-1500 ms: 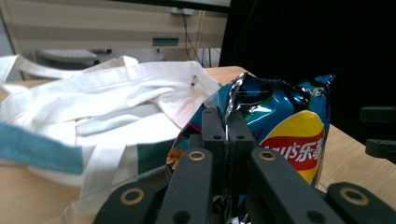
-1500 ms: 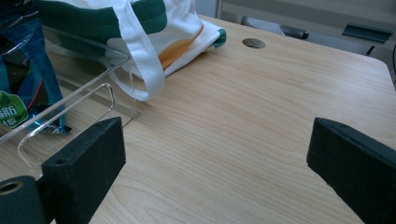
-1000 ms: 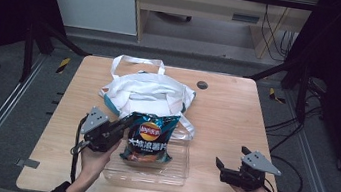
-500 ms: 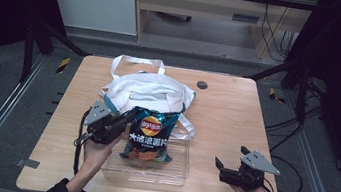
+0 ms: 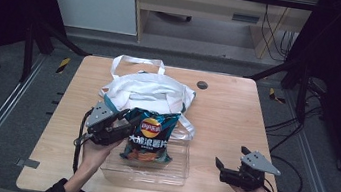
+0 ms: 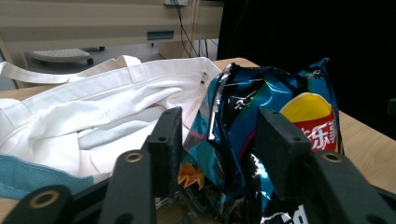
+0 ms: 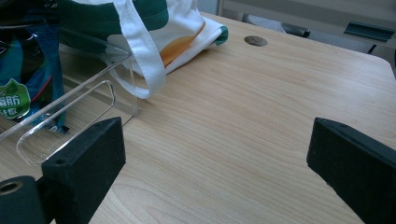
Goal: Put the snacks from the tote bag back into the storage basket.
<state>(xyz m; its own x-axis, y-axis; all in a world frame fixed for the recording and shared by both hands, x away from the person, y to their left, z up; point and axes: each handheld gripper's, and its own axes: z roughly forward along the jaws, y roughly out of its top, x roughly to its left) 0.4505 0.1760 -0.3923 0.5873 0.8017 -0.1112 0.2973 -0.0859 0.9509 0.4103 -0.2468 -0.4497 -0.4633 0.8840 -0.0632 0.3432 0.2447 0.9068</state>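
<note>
From above, the crisp bag (image 5: pixel 149 134) stood in the clear tray (image 5: pixel 147 173), leaning on the white tote (image 5: pixel 146 90); the left gripper (image 5: pixel 123 125) was at its edge. Along the left gripper (image 6: pixel 217 135), the jaws had just been opening, the bag's edge loose between them. The right gripper (image 7: pixel 215 149) stood wide open over bare table (image 7: pixel 261 93), holding nothing.

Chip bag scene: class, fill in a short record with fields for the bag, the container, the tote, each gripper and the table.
chip bag: blue, standing in the tray, leaning on the tote
tray: clear plastic, near table edge
tote bag: white cloth, behind the tray
left gripper: jaws just been opening, bag's edge between them, pads apart from it
right gripper: open, holding nothing, right of the tray
table: light wood
</note>
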